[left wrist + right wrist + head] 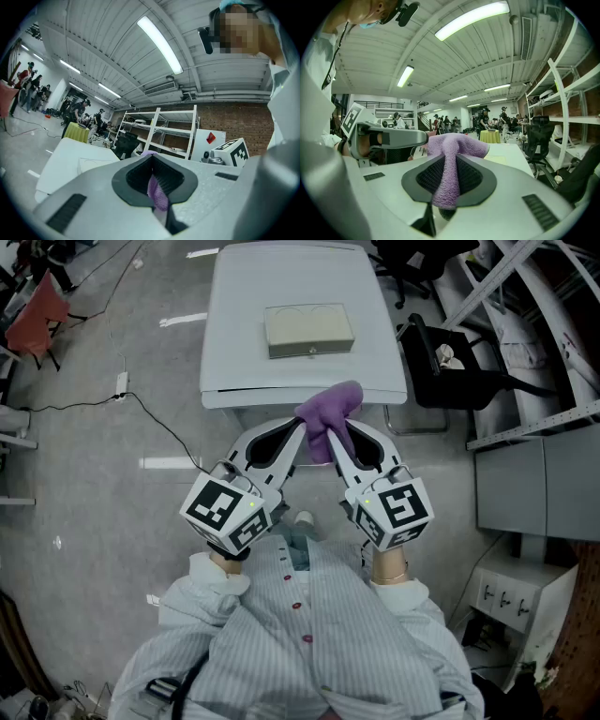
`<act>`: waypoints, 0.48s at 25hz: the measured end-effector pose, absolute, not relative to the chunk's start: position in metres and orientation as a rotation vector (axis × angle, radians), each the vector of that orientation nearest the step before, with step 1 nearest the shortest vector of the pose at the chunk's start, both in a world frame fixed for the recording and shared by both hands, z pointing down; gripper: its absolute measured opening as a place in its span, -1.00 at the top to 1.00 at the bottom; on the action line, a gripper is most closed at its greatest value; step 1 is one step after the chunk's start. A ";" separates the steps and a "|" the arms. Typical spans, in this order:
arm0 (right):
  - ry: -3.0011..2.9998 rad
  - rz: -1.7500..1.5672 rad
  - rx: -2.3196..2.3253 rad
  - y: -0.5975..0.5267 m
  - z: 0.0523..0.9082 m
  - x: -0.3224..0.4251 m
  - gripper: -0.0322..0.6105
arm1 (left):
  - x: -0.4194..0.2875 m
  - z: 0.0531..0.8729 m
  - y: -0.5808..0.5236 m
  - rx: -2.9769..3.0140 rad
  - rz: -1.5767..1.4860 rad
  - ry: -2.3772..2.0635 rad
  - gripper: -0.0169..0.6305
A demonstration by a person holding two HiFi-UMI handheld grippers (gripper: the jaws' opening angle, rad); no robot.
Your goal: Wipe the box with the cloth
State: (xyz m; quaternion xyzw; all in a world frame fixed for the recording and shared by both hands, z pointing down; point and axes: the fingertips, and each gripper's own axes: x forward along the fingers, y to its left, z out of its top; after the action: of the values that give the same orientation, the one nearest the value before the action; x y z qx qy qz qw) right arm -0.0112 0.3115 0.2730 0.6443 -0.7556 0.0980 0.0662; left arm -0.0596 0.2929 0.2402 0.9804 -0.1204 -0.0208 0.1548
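Box point(309, 330): mid-desk point(234, 296), not yet wiped; cloth point(333, 404): short of box, clamped in both left gripper point(300, 430) and right gripper point(336, 439); probably carrying step; next: reaching forward, lowering cloth onto box top.

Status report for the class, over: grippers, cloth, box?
Left gripper and right gripper both shut on the cloth. Cloth in the air by the table's near edge, short of the box. Nothing between cloth and box.
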 end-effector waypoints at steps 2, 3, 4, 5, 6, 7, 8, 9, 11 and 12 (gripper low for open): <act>-2.286 0.290 1.946 0.313 0.270 -0.009 0.68 | -0.058 0.238 0.295 2.814 -0.061 -0.350 0.92; -2.289 0.287 1.949 0.314 0.269 -0.009 0.68 | -0.057 0.237 0.296 2.815 -0.061 -0.353 0.92; -2.291 0.285 1.952 0.315 0.268 -0.007 0.68 | -0.057 0.237 0.297 2.815 -0.062 -0.357 0.92; -2.293 0.284 1.956 0.317 0.267 -0.006 0.68 | -0.056 0.237 0.298 2.816 -0.063 -0.362 0.92; -2.295 0.282 1.960 0.319 0.266 -0.004 0.68 | -0.056 0.237 0.299 2.816 -0.065 -0.368 0.91; -2.297 0.279 1.963 0.321 0.266 -0.002 0.68 | -0.055 0.237 0.300 2.817 -0.067 -0.375 0.91; -2.299 0.274 1.966 0.324 0.265 0.000 0.68 | -0.055 0.237 0.302 2.819 -0.068 -0.382 0.92; -2.302 0.267 1.968 0.327 0.263 0.002 0.68 | -0.054 0.236 0.303 2.822 -0.070 -0.390 0.91; -2.308 0.257 1.974 0.333 0.261 0.007 0.68 | -0.054 0.235 0.306 2.824 -0.076 -0.408 0.92; -2.312 0.254 1.978 0.336 0.260 0.010 0.68 | -0.054 0.235 0.308 2.823 -0.080 -0.418 0.92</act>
State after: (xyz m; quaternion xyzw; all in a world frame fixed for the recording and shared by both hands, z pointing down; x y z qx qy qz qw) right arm 0.0102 0.3357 0.2602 0.6473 -0.7564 0.0832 0.0442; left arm -0.0539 0.3076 0.2351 0.9787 -0.1447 -0.0277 0.1427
